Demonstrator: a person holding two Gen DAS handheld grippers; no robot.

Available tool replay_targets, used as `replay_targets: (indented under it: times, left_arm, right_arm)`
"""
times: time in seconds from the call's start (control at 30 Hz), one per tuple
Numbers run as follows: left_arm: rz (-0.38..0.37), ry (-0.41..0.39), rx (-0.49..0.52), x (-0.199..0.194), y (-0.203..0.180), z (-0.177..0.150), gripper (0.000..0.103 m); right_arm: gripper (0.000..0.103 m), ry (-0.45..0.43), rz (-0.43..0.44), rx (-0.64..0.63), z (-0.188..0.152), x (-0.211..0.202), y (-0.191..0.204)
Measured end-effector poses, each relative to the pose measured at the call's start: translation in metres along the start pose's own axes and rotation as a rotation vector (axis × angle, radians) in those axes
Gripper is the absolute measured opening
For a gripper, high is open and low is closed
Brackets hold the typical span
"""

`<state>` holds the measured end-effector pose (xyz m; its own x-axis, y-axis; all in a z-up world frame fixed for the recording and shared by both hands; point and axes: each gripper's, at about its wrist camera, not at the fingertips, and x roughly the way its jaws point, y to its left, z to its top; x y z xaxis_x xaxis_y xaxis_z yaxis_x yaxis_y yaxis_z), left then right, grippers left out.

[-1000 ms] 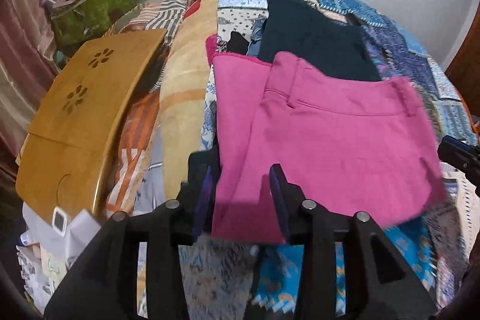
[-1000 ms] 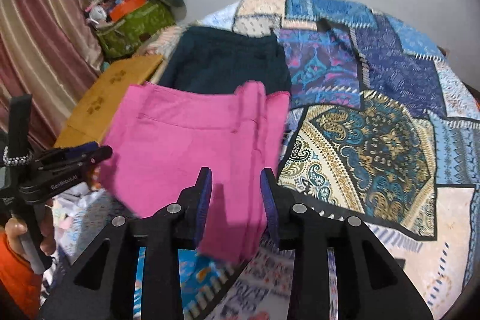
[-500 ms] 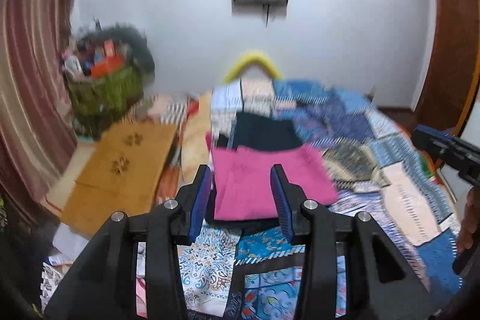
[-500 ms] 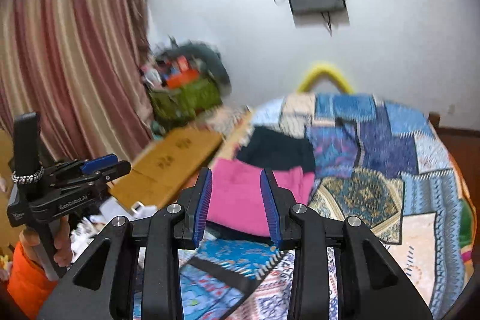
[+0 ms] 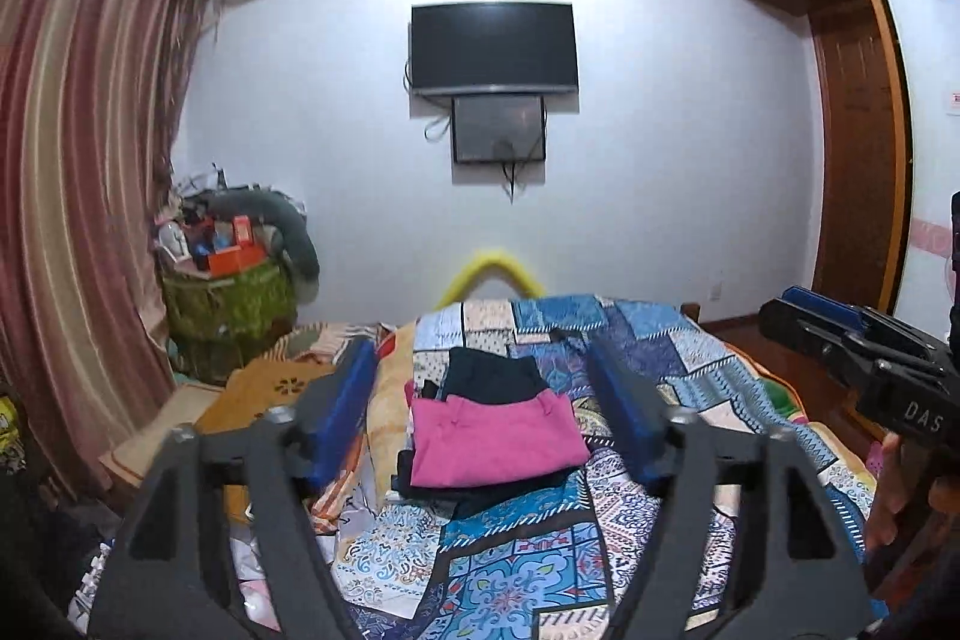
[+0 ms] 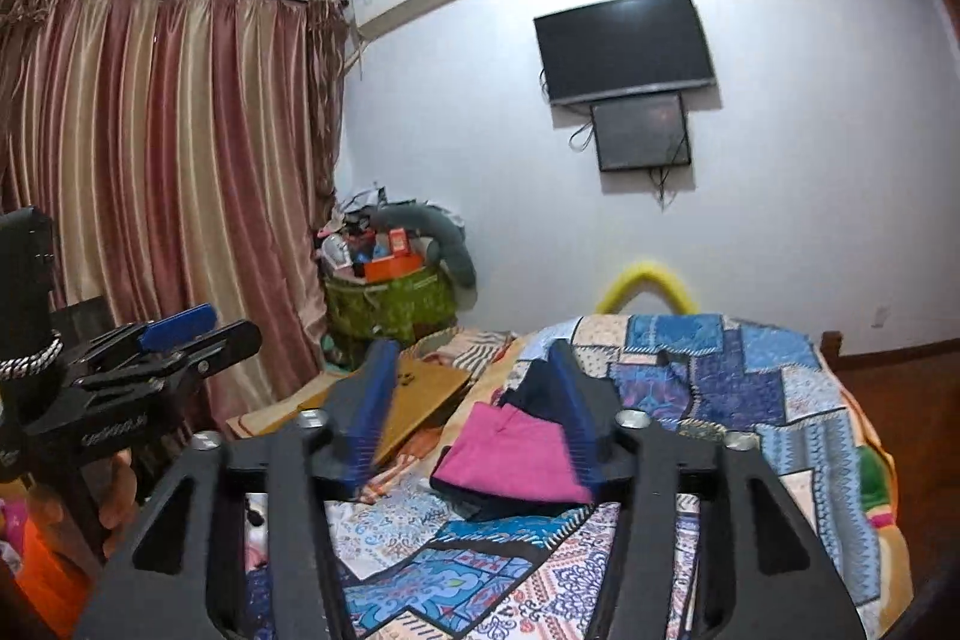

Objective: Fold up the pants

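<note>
- Now the pink pants (image 5: 495,439) are seen folded into a flat rectangle on the bed (image 5: 678,370), resting on top of a dark garment (image 5: 489,376) that sticks out behind and below them.
- Both lie on the patchwork bedspread (image 6: 750,376), toward its left side, near a wooden board (image 5: 270,394) beside the bed.
- The left claw (image 5: 495,418) is held spread wide in the air, nothing between its blue pads (image 5: 345,415); the pants are framed between them but lie well beyond.
- The right claw (image 6: 474,412) is likewise held wide apart and grips nothing; its right pad overlaps the pants in the right wrist view, yet no contact can be made out.
- Each claw is also caught in the other's camera, at the frame edge, held by a hand (image 6: 117,490).
- A dark television (image 5: 493,47) is mounted on the white wall, with a smaller framed panel (image 5: 498,130) just under it.
- Striped curtains (image 6: 168,172) hang at the left, and a green basket (image 6: 390,304) heaped with odds and ends stands in the corner.
</note>
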<state>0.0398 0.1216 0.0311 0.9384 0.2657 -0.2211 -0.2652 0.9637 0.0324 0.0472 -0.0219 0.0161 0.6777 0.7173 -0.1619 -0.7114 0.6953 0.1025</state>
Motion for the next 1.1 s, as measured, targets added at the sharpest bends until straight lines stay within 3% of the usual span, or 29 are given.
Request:
replay_targets:
  times: [0.07,0.13,0.33,1.1]
  left_arm:
    - [-0.002,-0.022,-0.010,-0.011,-0.003,-0.002,0.094]
    - [-0.009,-0.029,-0.025,-0.018,-0.005,-0.003,0.099]
    - [-0.013,-0.032,-0.044,-0.024,-0.004,-0.006,0.103]
    - [-0.035,0.005,-0.063,-0.008,-0.001,-0.016,0.103]
  right_arm:
    - [0.070,-0.011,-0.033,-0.012,-0.002,-0.004,0.001]
    - [0.083,-0.017,-0.064,-0.020,-0.004,-0.006,0.002]
    - [0.102,-0.010,-0.120,-0.026,-0.009,-0.009,0.004]
    - [0.102,0.014,-0.149,-0.027,-0.019,-0.019,0.003]
